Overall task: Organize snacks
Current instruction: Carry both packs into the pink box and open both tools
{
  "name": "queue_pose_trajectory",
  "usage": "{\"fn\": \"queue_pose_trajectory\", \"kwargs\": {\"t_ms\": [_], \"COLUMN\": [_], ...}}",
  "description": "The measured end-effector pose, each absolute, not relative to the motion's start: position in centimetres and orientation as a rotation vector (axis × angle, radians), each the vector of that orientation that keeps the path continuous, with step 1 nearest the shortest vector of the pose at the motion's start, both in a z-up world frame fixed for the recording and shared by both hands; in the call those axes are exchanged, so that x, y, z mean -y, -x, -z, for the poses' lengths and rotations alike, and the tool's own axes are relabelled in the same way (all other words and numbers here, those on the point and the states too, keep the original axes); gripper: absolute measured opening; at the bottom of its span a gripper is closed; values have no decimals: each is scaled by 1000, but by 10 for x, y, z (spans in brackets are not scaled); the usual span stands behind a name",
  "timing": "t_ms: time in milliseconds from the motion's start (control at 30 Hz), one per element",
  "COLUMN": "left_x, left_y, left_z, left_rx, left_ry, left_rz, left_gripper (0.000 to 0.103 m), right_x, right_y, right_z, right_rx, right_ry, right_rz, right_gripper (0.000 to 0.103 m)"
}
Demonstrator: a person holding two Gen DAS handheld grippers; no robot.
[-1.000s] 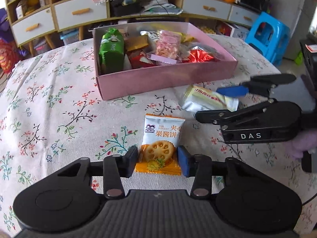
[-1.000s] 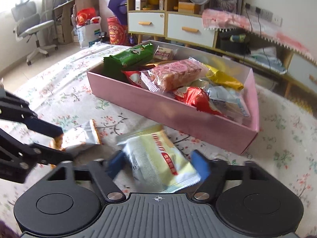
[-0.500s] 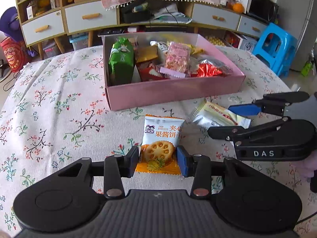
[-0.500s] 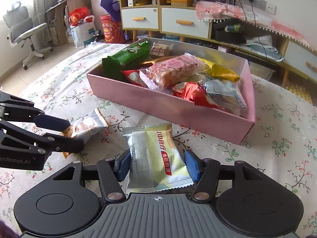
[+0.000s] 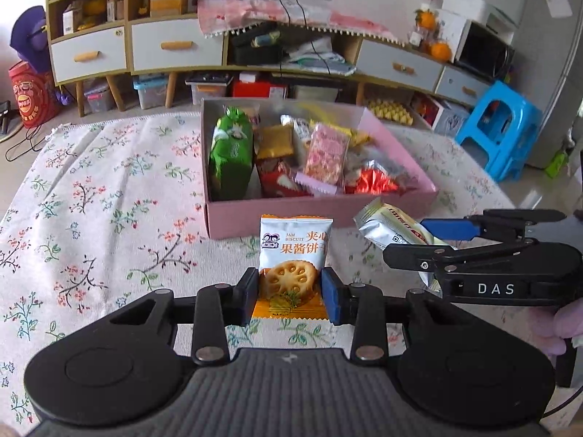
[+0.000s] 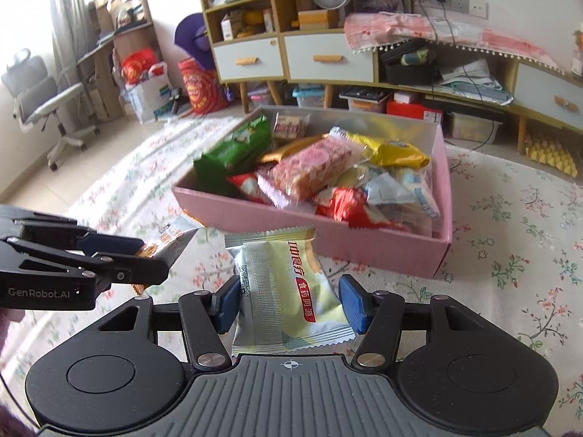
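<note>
Holding one packet each, both grippers are in front of the pink box (image 5: 277, 215), which is already nearly full of snacks. The left gripper (image 5: 290, 291) pinches the biscuit packet (image 5: 293, 244), its jaws closing on it; the right gripper (image 6: 289, 304) clamps the green packet (image 6: 288, 287). Both packets must go over the near wall. The green bag (image 5: 231, 156) and the pink bar (image 5: 326, 153) leave little free space inside.

Between the left jaws, the biscuit packet (image 5: 294, 255) is glossy printed plastic film; between the right jaws, the pale green packet (image 6: 288, 291) has a duller, crinkled sheen. Beyond both, the pink box (image 5: 328, 215) looks like matt cardboard, on a woven floral cloth (image 5: 109, 218).
</note>
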State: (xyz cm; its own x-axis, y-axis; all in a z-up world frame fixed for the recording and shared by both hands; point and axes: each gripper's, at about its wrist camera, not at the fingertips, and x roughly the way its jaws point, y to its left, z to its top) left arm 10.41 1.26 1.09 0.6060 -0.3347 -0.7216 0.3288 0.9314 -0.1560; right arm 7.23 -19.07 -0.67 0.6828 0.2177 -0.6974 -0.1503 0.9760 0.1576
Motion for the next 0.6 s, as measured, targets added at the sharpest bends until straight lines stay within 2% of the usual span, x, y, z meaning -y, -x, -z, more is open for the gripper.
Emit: {"fn": "queue_pose_trajectory", "kwargs": {"t_ms": [367, 600], "left_x": [0, 7], "left_y": [-117, -124], "left_z": [-28, -33], "left_rx": [-787, -786], "left_ry": [21, 5], "left_rz": [337, 323], "left_gripper": [34, 34], "right_x": [214, 224], "right_y": [-82, -82], "right_z": [-19, -29], "right_rx": [-733, -728], "right_ry": [-290, -309], "right_rz": [-93, -54], "right_gripper": [57, 57]}}
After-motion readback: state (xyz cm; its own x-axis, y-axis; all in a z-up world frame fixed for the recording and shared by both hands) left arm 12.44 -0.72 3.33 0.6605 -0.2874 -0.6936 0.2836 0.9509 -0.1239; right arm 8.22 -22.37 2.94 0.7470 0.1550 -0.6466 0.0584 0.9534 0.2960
